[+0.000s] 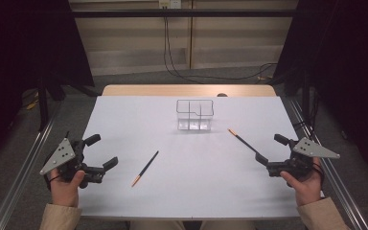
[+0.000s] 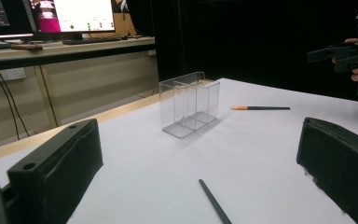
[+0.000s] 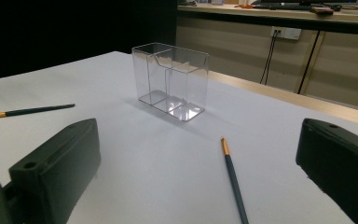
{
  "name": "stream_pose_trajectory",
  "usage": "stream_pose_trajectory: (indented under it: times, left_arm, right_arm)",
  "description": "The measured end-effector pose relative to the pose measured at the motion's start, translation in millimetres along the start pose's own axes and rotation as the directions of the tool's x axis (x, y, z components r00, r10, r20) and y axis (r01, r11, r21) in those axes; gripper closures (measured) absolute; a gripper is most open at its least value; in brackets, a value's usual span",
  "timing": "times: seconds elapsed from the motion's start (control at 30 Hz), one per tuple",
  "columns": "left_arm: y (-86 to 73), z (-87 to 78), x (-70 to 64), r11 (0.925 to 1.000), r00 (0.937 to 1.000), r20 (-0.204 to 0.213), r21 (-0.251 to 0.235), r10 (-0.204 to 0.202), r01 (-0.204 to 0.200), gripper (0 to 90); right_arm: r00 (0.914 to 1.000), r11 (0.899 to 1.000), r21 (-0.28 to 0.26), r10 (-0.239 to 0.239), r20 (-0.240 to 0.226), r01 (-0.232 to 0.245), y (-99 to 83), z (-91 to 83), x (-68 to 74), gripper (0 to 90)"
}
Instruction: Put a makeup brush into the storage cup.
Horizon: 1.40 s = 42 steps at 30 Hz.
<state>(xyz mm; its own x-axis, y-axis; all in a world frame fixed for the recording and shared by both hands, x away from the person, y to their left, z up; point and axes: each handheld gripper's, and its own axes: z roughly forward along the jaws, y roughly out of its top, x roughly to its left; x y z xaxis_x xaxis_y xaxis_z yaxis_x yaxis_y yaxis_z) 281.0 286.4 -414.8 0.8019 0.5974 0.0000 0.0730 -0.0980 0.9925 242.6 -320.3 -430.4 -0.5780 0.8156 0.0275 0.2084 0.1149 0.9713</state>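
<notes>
While both grippers gape empty, right gripper [image 1: 272, 152] sits at right edge, pencil [image 1: 243, 141] just ahead, pointing toward holder [image 1: 195, 115]; left gripper [image 1: 100, 152] farther from its pencil [image 1: 145, 168].

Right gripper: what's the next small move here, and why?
Probably ease the right gripper forward and down so its open jaws straddle the nearer pencil, then close. Both jaws stand wide apart with nothing between them, that pencil lies flat on the white table just ahead, and the clear holder stands empty beyond it.
</notes>
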Motion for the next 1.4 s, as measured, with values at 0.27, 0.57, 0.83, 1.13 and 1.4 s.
stream_pose_trajectory:
  times: [0.27, 0.57, 0.83, 1.13, 1.4]
  left_arm:
    - [0.3, 6.1, -1.0, 0.9995, 1.0, 0.005, 0.033, 0.002, -0.003, 0.0]
    - [2.1, 9.9, -4.6, 0.998, 1.0, -0.002, 0.063, -0.006, 0.006, 0.0]
    - [0.7, 12.8, -5.9, 0.9947, 0.9999, -0.013, 0.102, -0.007, 0.008, 0.0]
    - [7.8, 27.7, -6.3, 0.9982, 1.0, -0.005, 0.06, -0.003, 0.003, 0.0]
    - [10.0, 37.3, -7.6, 0.9991, 1.0, -0.001, 0.041, 0.005, -0.005, 0.0]
  right_arm:
    - [1.0, 1.0, 0.002, -0.003, -0.004, 0.003, -0.7, 1.8, -0.1, 0.0]
    - [0.9998, 1.0, 0.005, -0.011, -0.015, 0.011, 0.2, 6.0, 1.3, 0.0]
    - [0.9993, 1.0, 0.008, -0.023, -0.028, 0.023, 1.3, 10.5, 3.4, 0.0]
    - [0.9992, 1.0, -0.001, -0.026, -0.03, 0.026, 1.5, 11.3, 2.9, 0.0]
    - [0.9993, 1.0, -0.001, -0.024, -0.03, 0.024, 0.7, 11.2, 2.8, 0.0]
